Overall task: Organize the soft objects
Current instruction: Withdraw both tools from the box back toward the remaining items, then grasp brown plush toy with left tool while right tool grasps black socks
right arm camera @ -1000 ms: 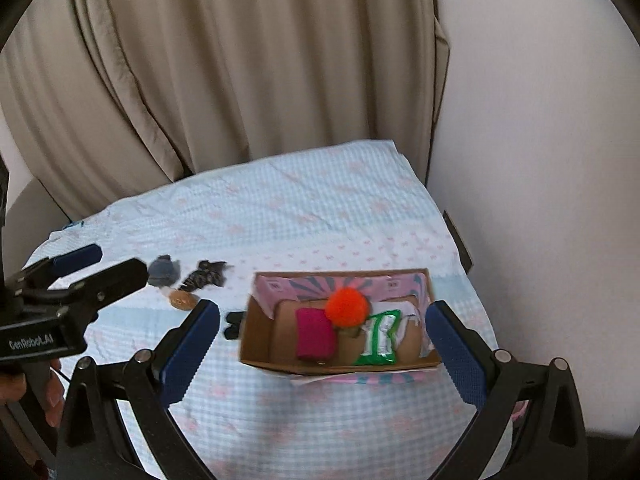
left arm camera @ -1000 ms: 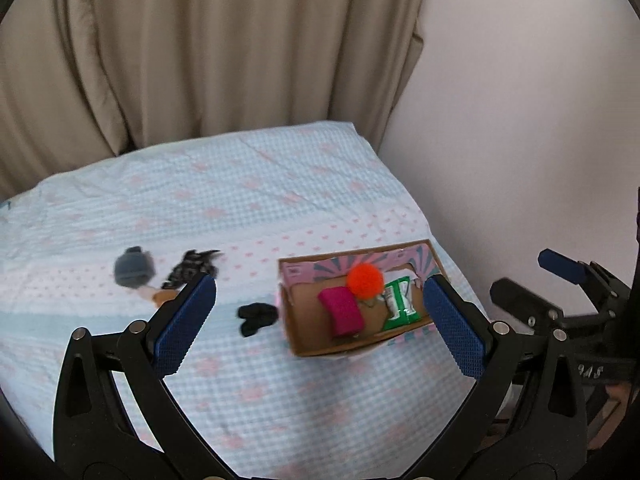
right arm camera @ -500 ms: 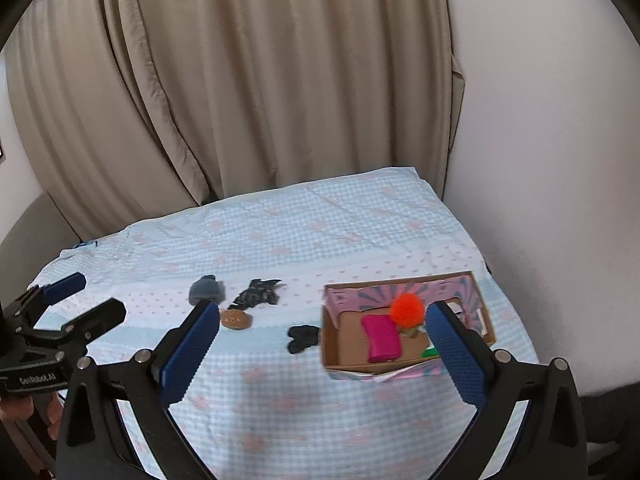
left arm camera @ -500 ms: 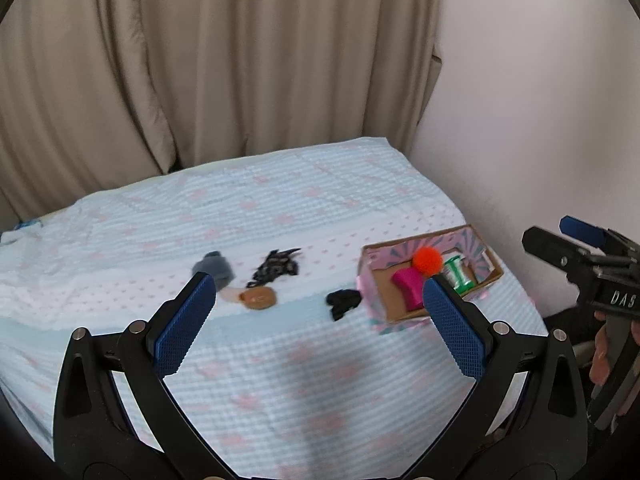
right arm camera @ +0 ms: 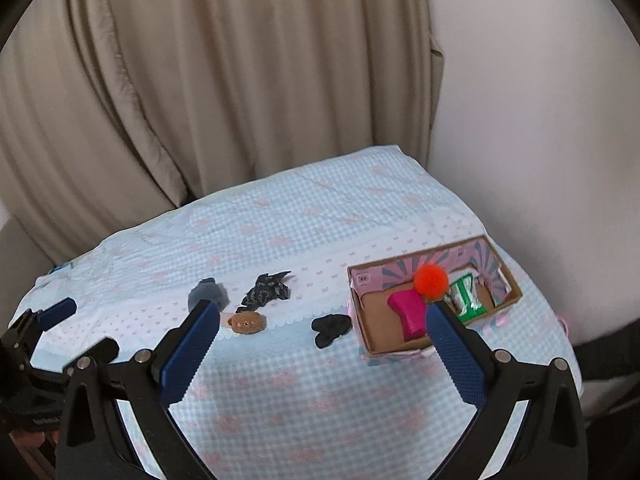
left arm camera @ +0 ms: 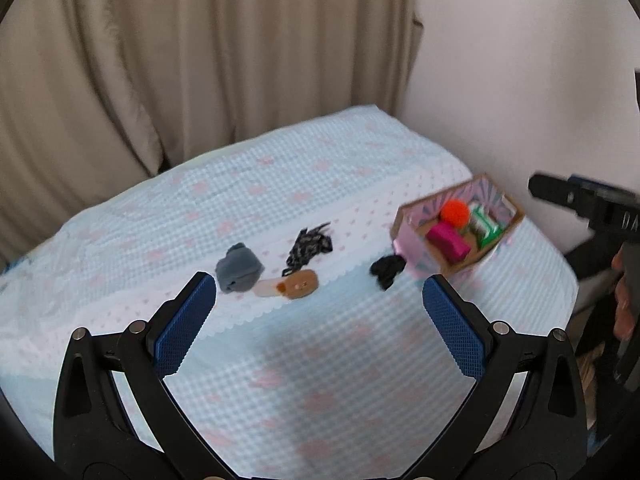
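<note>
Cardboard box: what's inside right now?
Inside the cardboard box: an orange pom-pom, a magenta block and a green-and-white packet. In the right wrist view the gripper finger covers part of the floor; anything under the items can't be seen.

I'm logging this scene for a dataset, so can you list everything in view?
Box: 1, cardboard with pink pattern, right side of cloth.
Pompom: 1, orange, in box.
Pink block: 1, magenta, in box.
Packet: 1, green and white, in box.
Black scrunchie: 1, black, left of box.
Patterned cloth piece: 1, black and white, mid cloth.
Brown plush: 1, brown, near it.
Grey bundle: 1, grey, leftmost.
Tablecloth: 1, blue checked.
Curtain: 1, beige, behind.
Left gripper: open, empty.
Right gripper: open, empty.
</note>
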{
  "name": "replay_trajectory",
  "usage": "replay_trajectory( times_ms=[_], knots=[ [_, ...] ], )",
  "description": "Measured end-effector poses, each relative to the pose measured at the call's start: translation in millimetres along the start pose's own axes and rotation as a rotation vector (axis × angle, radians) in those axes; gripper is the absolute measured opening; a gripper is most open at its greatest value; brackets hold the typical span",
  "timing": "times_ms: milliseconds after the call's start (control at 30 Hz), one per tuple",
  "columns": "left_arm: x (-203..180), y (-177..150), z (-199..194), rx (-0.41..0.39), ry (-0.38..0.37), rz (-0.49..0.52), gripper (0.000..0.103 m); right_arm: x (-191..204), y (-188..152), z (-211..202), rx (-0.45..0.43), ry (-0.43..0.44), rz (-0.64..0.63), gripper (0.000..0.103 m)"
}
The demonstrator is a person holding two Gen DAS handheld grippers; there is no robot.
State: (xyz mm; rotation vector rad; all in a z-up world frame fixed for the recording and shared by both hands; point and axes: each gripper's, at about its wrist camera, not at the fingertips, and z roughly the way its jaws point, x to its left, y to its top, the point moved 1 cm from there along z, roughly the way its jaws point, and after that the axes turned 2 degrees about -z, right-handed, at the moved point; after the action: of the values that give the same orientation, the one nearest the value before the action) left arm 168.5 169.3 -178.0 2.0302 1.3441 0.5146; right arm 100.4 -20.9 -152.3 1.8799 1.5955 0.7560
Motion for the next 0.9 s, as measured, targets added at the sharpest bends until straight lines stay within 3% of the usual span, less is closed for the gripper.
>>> replay_trajectory(
  times_ms=[133,433,567,900],
  knots=[
    [15,-12,41,0.035,-0.023,0.066,0.103,11,-15,23,0.025,-0.041,0.048,0.103],
    [34,-28,130,0.076,-0.047,0.112,0.102,28,-47,88,0.058,-0.090,0.116,0.103],
    [31,-39,183,0.101,-0.051,0.160,0.097,35,-59,125,0.048,-0.143,0.088,0.103],
    [10,-76,300,0.092,-0.017,0.330,0.091,26,-100,236,0.112,-0.153,0.162,0.102]
  ],
)
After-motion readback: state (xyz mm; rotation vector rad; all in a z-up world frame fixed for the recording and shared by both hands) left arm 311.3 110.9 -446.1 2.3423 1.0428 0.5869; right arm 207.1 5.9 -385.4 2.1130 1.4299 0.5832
